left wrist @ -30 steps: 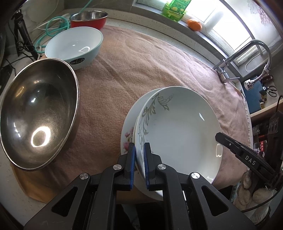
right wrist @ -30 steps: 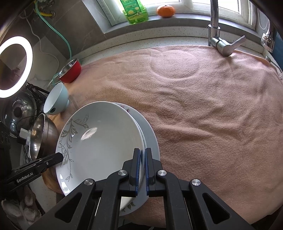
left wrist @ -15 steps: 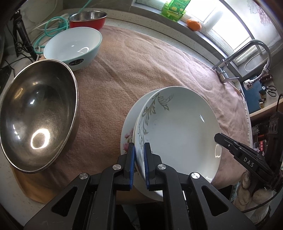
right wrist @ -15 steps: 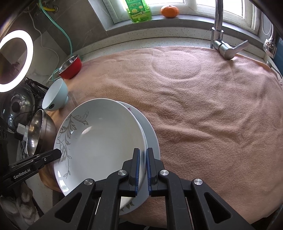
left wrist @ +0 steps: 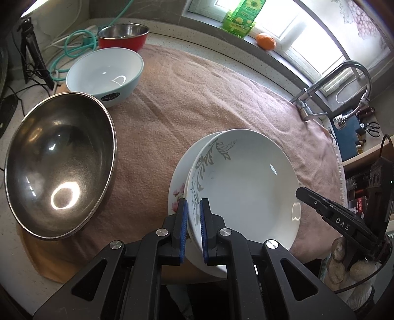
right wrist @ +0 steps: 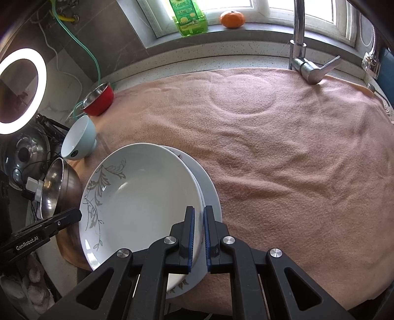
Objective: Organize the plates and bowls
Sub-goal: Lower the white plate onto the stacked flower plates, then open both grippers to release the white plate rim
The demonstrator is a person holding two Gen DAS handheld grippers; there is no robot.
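Note:
A white deep plate with a grey vine pattern (left wrist: 246,187) (right wrist: 140,204) rests on a flat flowered plate (left wrist: 178,177) (right wrist: 211,197), near the front edge of a pink towel (right wrist: 295,160). My left gripper (left wrist: 193,204) is shut on the deep plate's near left rim. My right gripper (right wrist: 200,209) is shut on its right rim. Whether the deep plate is clear of the lower one I cannot tell. Left of the plates stand a big steel bowl (left wrist: 59,157), a pale blue bowl (left wrist: 106,73) and a red bowl with a steel inside (left wrist: 123,35).
A faucet (right wrist: 299,37) rises at the back right of the towel. A green bottle (right wrist: 188,14) and an orange (right wrist: 232,19) sit on the windowsill. A ring light (right wrist: 22,91), a green hose (left wrist: 78,46) and cables crowd the left side.
Both views have slid slightly, so the bowls and windowsill sit a little lower in the picture. Both grippers keep their hold on the deep plate's rim.

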